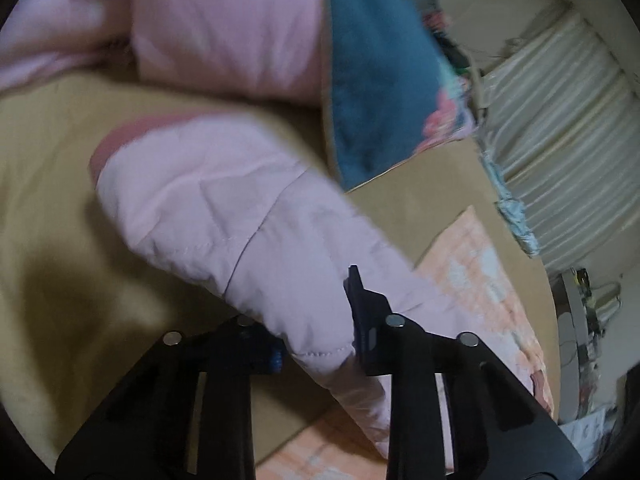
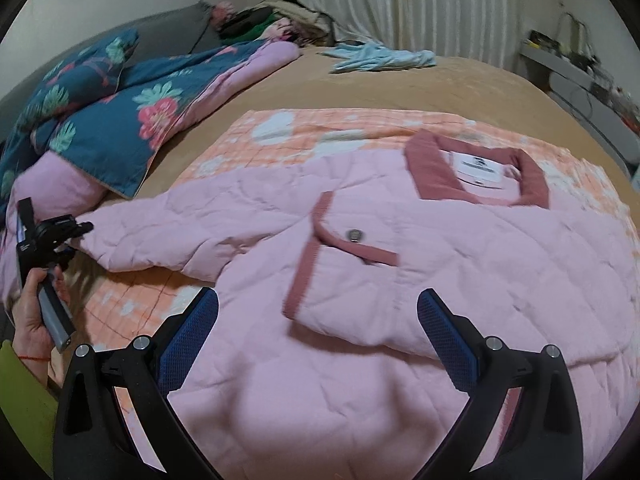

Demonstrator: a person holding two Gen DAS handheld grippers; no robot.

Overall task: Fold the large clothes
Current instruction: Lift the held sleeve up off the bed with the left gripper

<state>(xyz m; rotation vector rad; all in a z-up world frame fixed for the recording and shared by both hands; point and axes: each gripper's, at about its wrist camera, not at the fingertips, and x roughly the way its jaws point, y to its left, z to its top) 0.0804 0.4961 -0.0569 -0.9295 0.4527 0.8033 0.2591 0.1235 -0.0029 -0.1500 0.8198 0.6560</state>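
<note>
A pale pink quilted jacket (image 2: 400, 264) with a dusty-rose collar and trim lies spread front-up on an orange checked blanket (image 2: 304, 132). Its left sleeve (image 2: 168, 236) stretches toward my left gripper (image 2: 60, 236), which a hand holds at the far left. In the left wrist view that sleeve (image 1: 240, 216) runs between the fingers of the left gripper (image 1: 320, 320), which is shut on the sleeve well back from the rose cuff. My right gripper (image 2: 316, 320) hovers open and empty above the jacket's lower front.
The tan bedspread (image 2: 460, 84) covers the bed. A blue floral quilt (image 2: 100, 120) and pink bedding are heaped at the left. A light blue garment (image 2: 380, 58) lies at the far edge. White curtains (image 2: 420, 4) hang behind; a cluttered shelf (image 2: 580, 76) stands at the right.
</note>
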